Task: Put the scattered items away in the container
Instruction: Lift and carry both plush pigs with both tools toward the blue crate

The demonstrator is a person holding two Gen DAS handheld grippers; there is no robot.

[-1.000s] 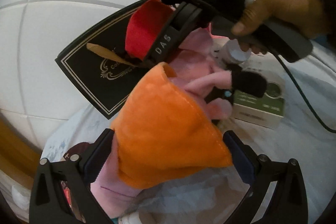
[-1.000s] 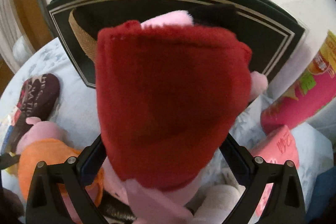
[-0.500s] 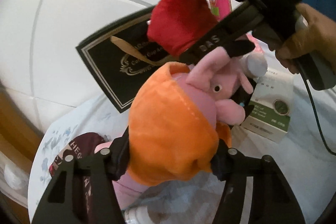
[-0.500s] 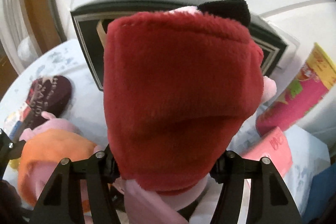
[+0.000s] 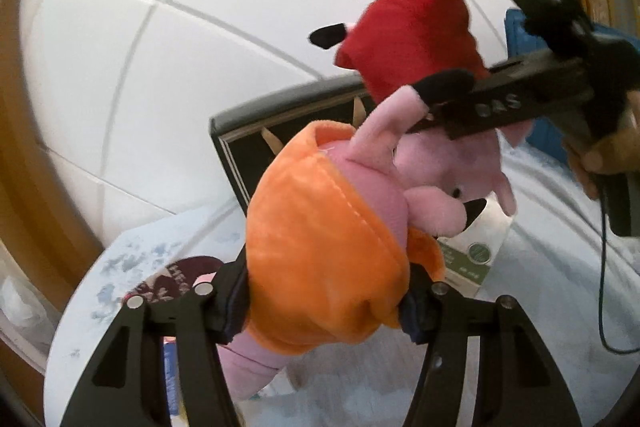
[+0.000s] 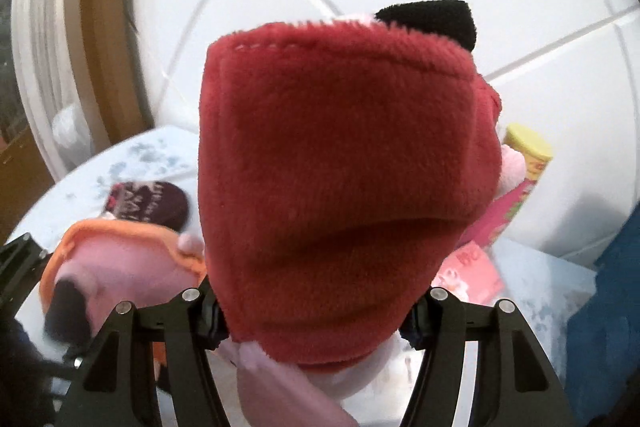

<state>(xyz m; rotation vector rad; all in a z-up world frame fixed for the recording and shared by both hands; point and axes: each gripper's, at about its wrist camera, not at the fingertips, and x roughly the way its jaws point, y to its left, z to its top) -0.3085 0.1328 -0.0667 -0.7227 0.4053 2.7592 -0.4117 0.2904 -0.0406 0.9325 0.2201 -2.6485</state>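
Note:
My left gripper point(image 5: 324, 311) is shut on a pink pig plush in an orange dress point(image 5: 320, 259) and holds it up off the table. My right gripper point(image 6: 316, 319) is shut on a pink pig plush in a red dress point(image 6: 340, 195), which fills the right wrist view. In the left wrist view the red-dressed plush point(image 5: 416, 31) hangs in the right gripper point(image 5: 460, 111) just above and behind the orange one. The orange-dressed plush also shows in the right wrist view point(image 6: 112, 259), low at the left. A blue container point(image 5: 520, 31) peeks out at the far right.
A black box with gold trim point(image 5: 272, 131) stands behind the plushes. A white and green carton point(image 5: 472, 255), a dark maroon packet point(image 5: 176, 279), a pink tube with a yellow lid point(image 6: 520, 179) and a pink packet point(image 6: 468, 271) lie on the pale cloth point(image 5: 132, 259). White floor tiles lie beyond.
Both grippers closed on their plushes and lifted them up off the table. The black box and other items dropped lower and farther in both views.

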